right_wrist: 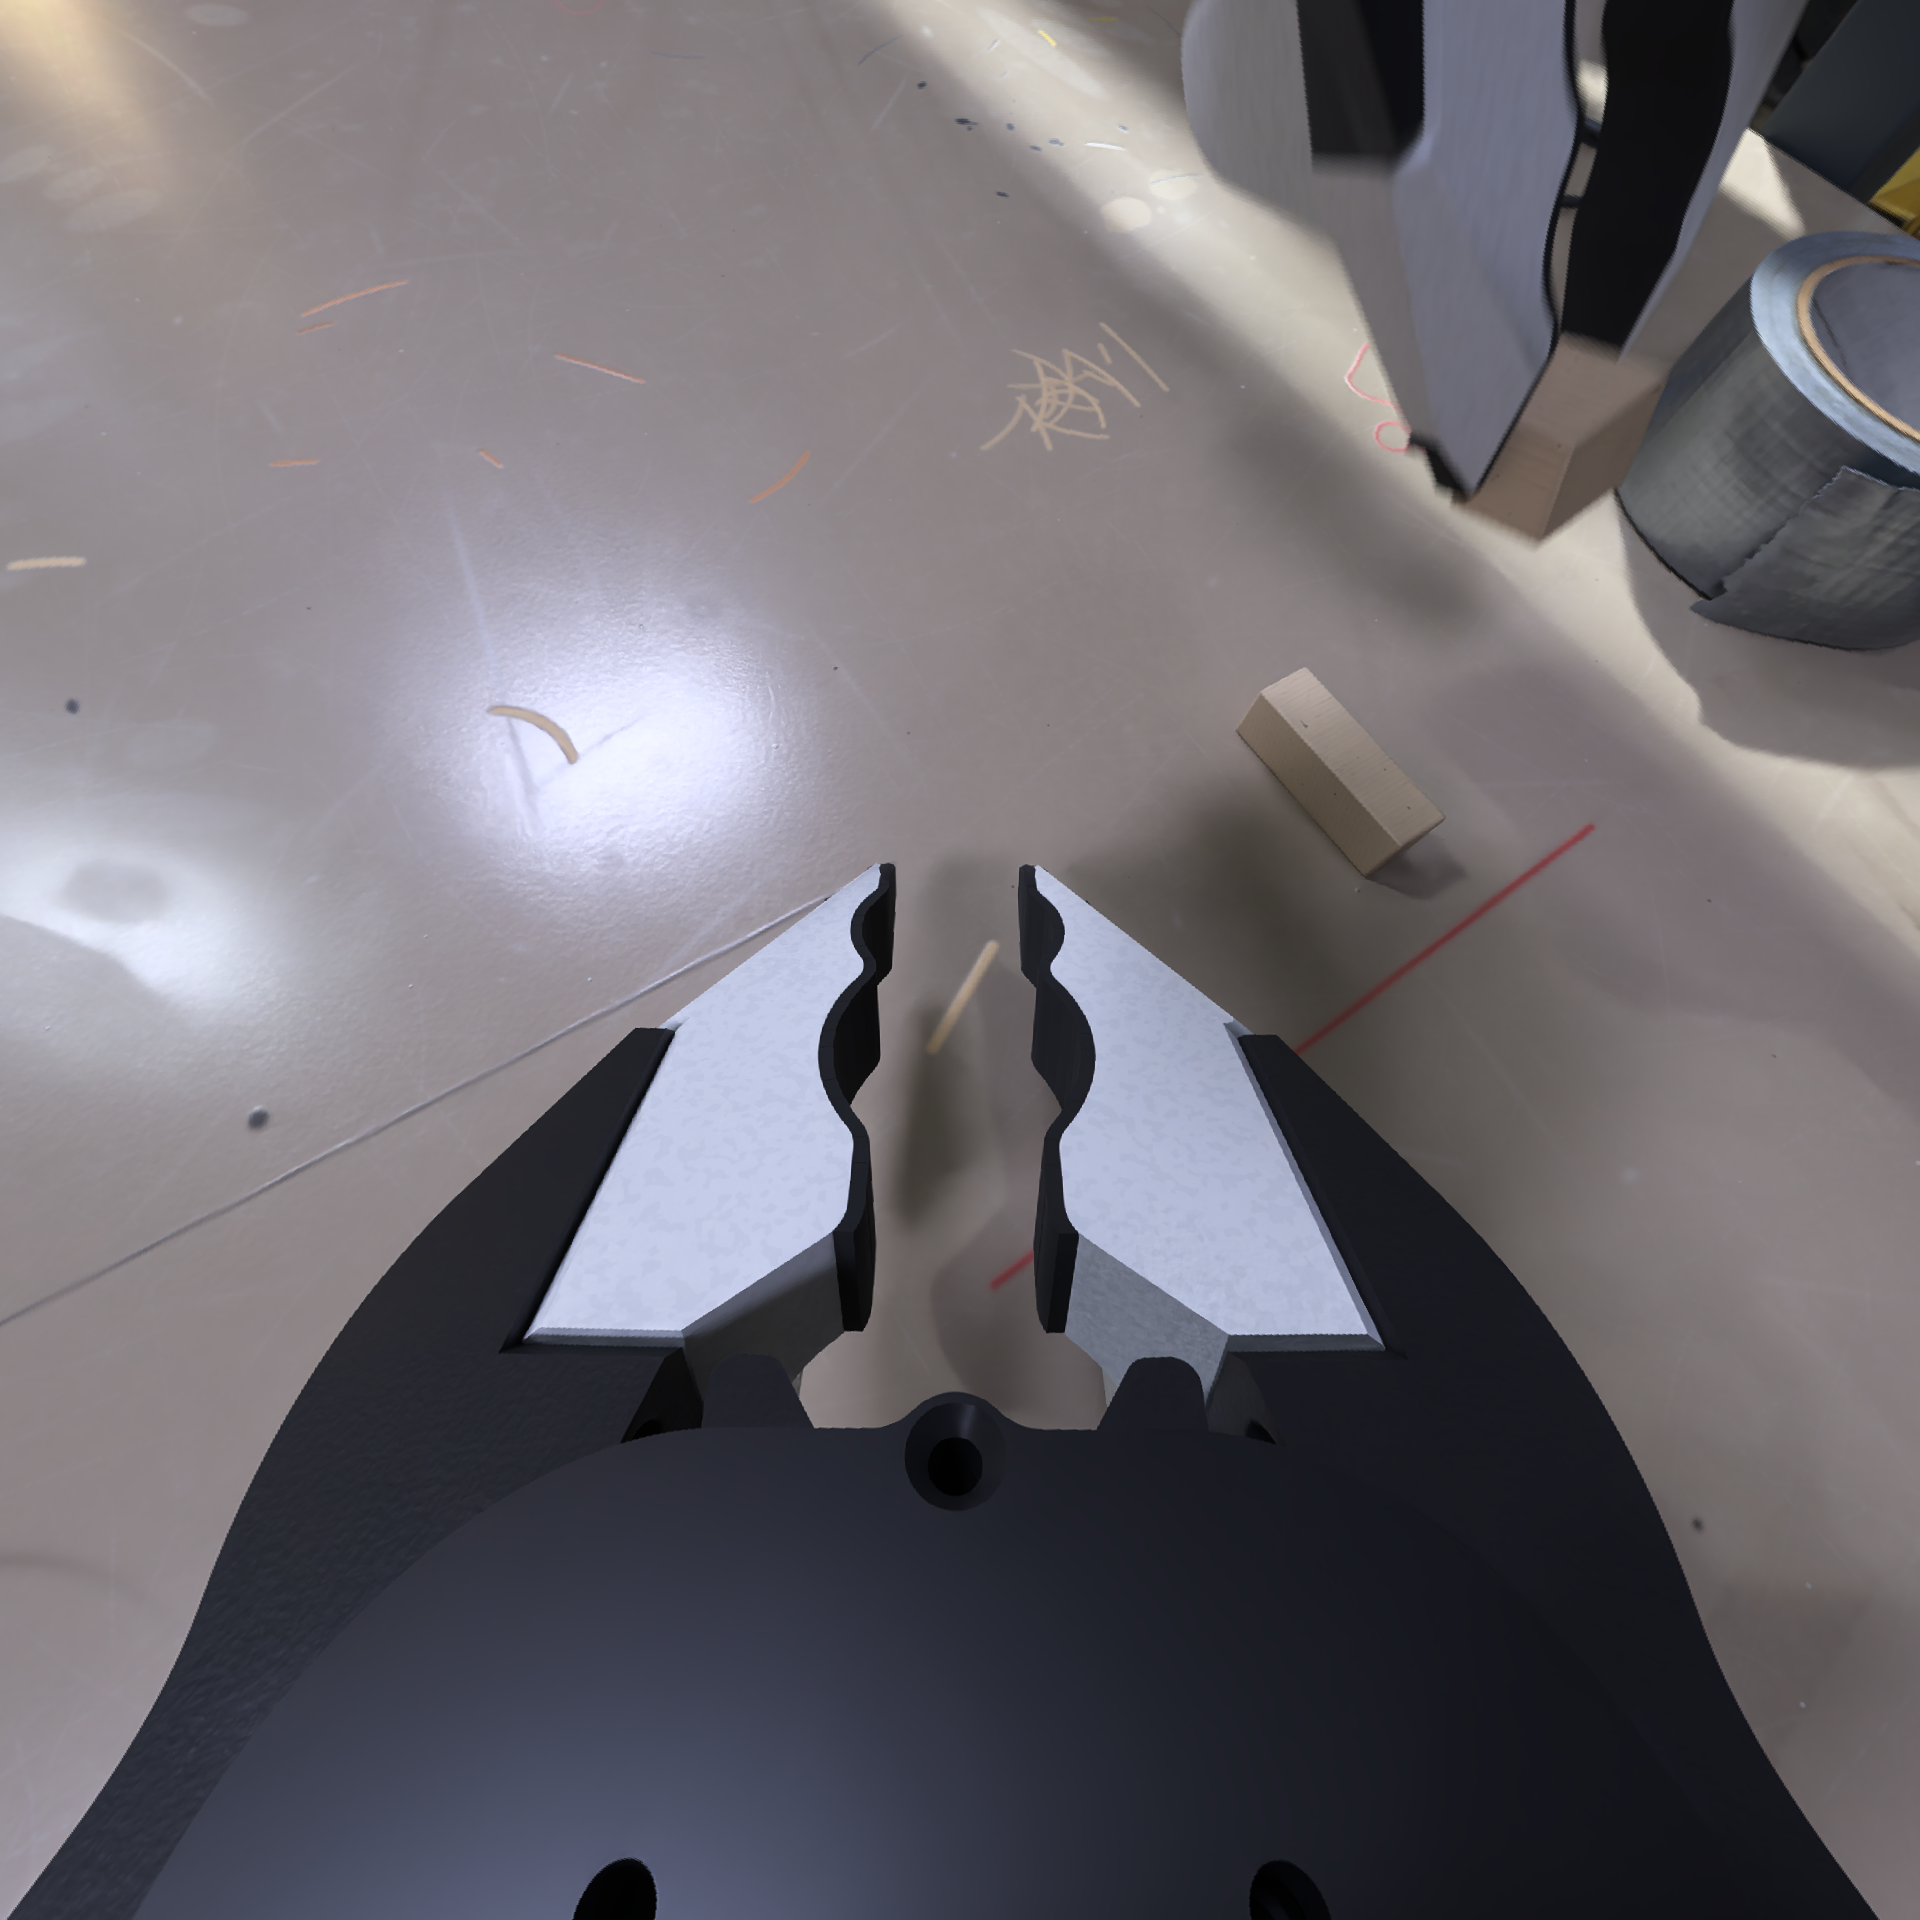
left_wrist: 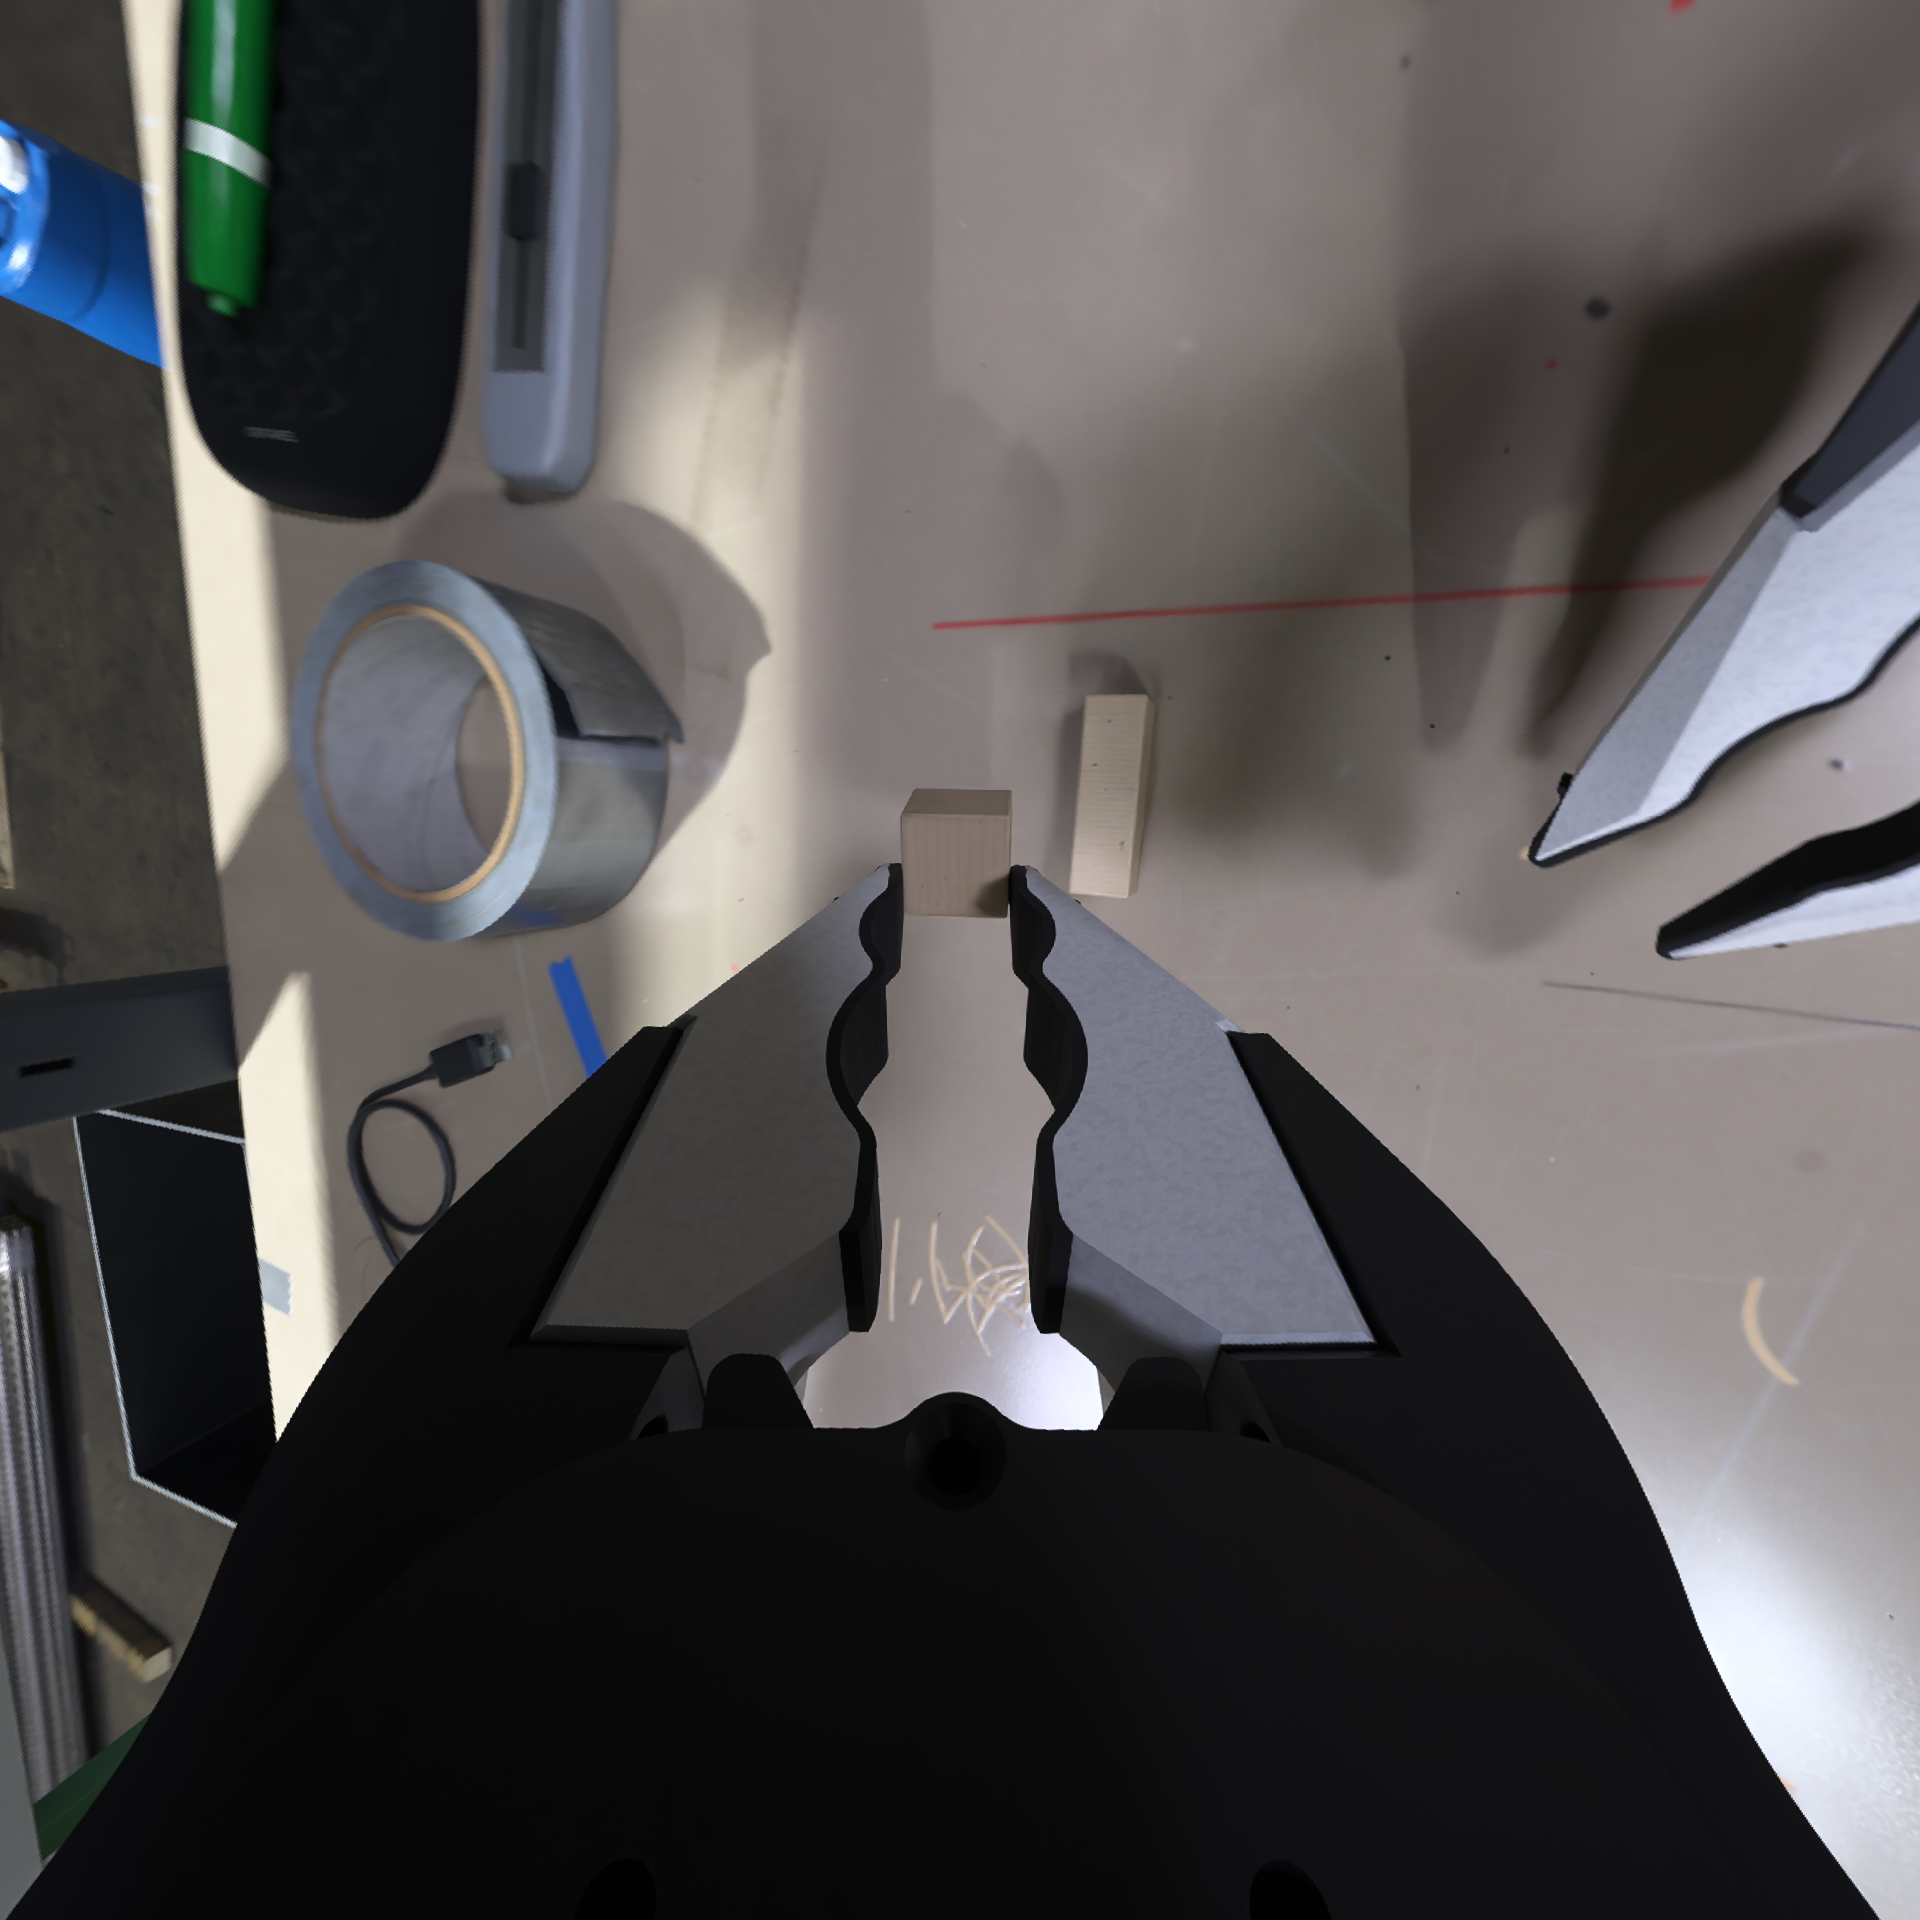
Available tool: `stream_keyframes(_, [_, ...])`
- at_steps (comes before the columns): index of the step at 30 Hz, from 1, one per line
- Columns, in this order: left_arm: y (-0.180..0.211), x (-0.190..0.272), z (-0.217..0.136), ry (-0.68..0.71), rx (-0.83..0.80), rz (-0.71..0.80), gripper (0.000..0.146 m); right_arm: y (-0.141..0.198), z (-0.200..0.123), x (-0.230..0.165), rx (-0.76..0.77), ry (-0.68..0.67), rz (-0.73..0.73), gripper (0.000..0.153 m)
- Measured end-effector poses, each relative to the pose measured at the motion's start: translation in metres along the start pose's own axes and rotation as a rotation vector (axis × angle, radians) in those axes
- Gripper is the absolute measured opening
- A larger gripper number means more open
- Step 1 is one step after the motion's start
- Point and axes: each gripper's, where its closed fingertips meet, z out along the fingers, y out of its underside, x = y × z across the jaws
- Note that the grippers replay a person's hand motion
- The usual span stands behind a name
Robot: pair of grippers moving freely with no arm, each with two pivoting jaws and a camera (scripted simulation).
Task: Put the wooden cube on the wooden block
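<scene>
roughly midway: left gripper (left_wrist: 956,883) clamped on wooden cube (left_wrist: 956,847) at the fingertips and lifted off the table (left_wrist: 1299,312), wooden block (left_wrist: 1112,795) lying flat just right of it, placement pending, right gripper (right_wrist: 956,883) parted, empty, near the block.

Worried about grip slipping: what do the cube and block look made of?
The wooden cube, between the left gripper fingertips, looks like pale unfinished wood, matte with faint grain. The wooden block looks alike: light, matte, fine lines, no gloss.
</scene>
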Motion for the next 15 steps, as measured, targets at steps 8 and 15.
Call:
stream_keyframes(8, [0.004, 0.029, 0.043, 0.075, -0.101, 0.041, 0.020, 0.000, -0.001, -0.002, 0.004, -0.018, 0.002, 0.023])
stream_keyframes(15, [0.001, 0.016, -0.003, 0.043, 0.003, -0.044, 0.033, 0.001, -0.002, -0.002, 0.007, -0.021, 0.004, 0.023])
